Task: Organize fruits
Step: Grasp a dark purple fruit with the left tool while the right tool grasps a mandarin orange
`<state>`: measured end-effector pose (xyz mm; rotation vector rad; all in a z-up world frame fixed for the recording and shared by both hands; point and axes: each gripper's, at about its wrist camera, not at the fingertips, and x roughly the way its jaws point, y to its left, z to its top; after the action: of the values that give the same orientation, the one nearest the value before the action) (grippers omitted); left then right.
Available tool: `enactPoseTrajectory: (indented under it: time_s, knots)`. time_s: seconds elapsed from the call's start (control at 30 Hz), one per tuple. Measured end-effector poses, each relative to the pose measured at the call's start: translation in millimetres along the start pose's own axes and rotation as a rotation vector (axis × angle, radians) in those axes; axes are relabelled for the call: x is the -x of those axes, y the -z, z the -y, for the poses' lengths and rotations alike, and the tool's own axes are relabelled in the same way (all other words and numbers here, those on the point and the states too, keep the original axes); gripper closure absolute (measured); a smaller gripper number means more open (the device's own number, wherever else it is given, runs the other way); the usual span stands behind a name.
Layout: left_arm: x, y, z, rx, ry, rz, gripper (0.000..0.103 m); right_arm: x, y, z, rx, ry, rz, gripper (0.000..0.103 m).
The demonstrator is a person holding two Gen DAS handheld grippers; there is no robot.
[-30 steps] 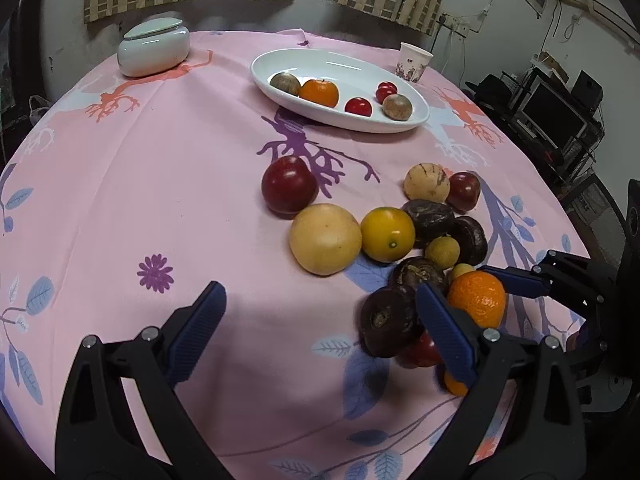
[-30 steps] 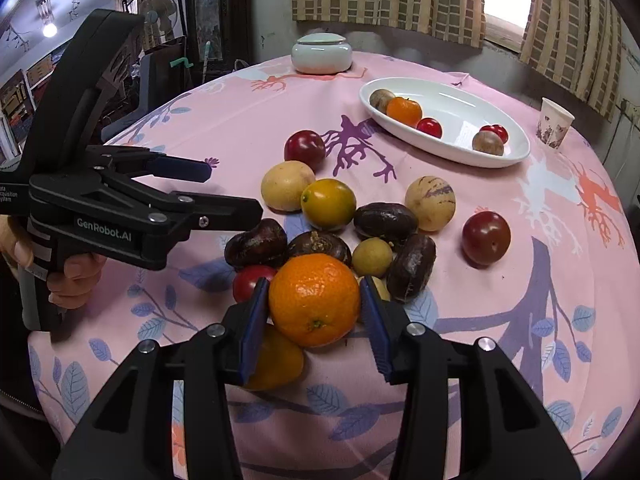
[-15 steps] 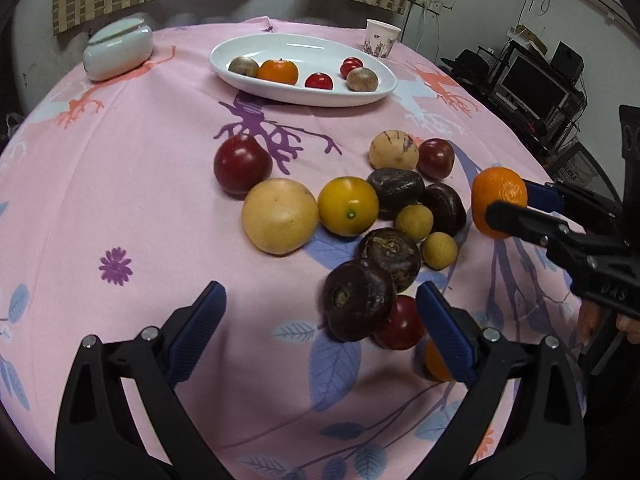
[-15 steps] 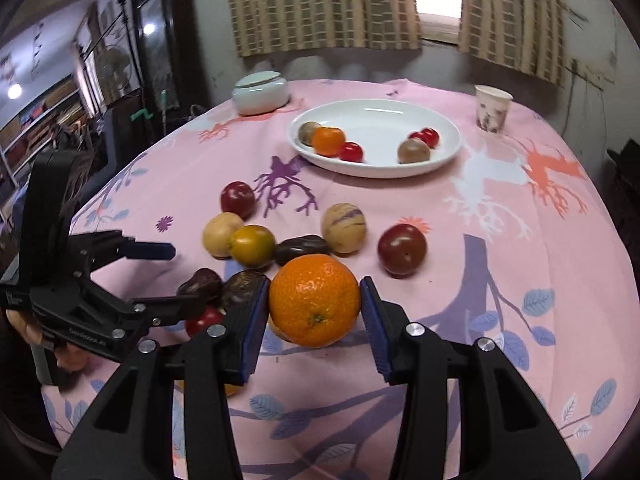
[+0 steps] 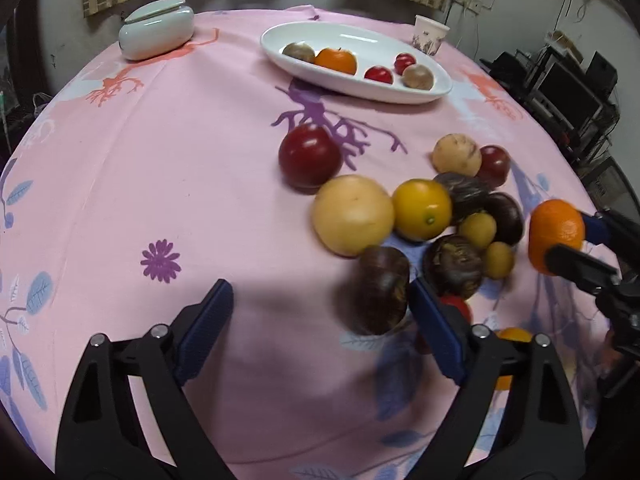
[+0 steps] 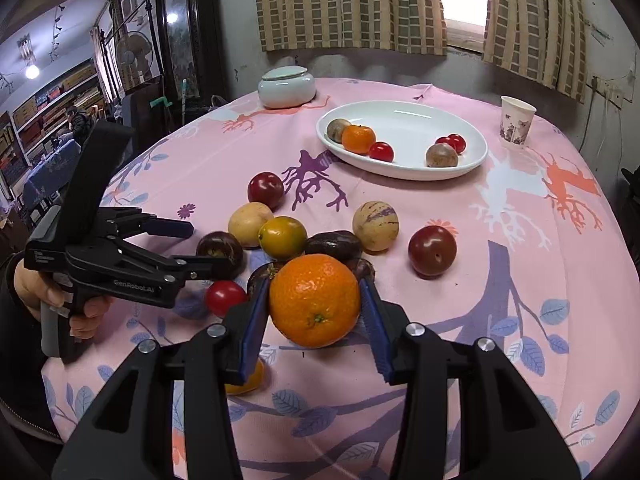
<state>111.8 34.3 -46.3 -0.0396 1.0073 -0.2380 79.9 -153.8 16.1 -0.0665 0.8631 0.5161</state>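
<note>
My right gripper [image 6: 314,308] is shut on an orange [image 6: 314,300], held above the loose fruit pile; the left wrist view shows that orange [image 5: 556,236] at the far right. My left gripper [image 5: 320,320] is low over the pink cloth with its jaws closing. A dark purple fruit [image 5: 378,292] lies between them, close to the right pad, and the left pad is well clear of it. Beyond it lie a pale yellow fruit [image 5: 352,214], a yellow citrus [image 5: 422,208] and a dark red plum [image 5: 310,156]. A white oval plate [image 5: 400,96] at the back holds several fruits.
A pale green lidded jar [image 5: 156,34] stands at the back left and a paper cup [image 5: 430,34] behind the plate. A striped pale fruit [image 6: 376,226] and another plum [image 6: 432,250] lie right of the pile. A person's hand [image 6: 36,292] holds the left gripper's handle.
The orange has come up off the pile in my right gripper. My left gripper's jaws have narrowed a little, with the dark purple fruit now between them.
</note>
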Motion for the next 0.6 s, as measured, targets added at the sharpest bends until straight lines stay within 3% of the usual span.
enactPoseTrajectory:
  time_s: [0.13, 0.23, 0.3, 0.37, 0.4, 0.6]
  knots:
    - [2, 2, 11, -0.067, 0.019, 0.015, 0.024, 1, 0, -3, 0.011, -0.007, 0.005, 0.057]
    - [0, 2, 9, -0.053, 0.031, 0.013, 0.024, 1, 0, -4, 0.015, -0.011, 0.004, 0.057]
    - [1, 3, 10, -0.062, 0.031, 0.024, 0.031, 0, 1, -5, 0.020, -0.011, -0.001, 0.057]
    - [1, 3, 13, -0.073, 0.036, 0.035, 0.055, -1, 1, -6, 0.023, -0.012, -0.005, 0.057]
    - [1, 4, 14, -0.084, 0.024, 0.041, 0.058, -2, 1, -7, 0.026, -0.014, -0.007, 0.057]
    - [1, 5, 19, -0.128, -0.014, 0.059, 0.060, -3, 3, -9, 0.036, -0.006, -0.013, 0.057]
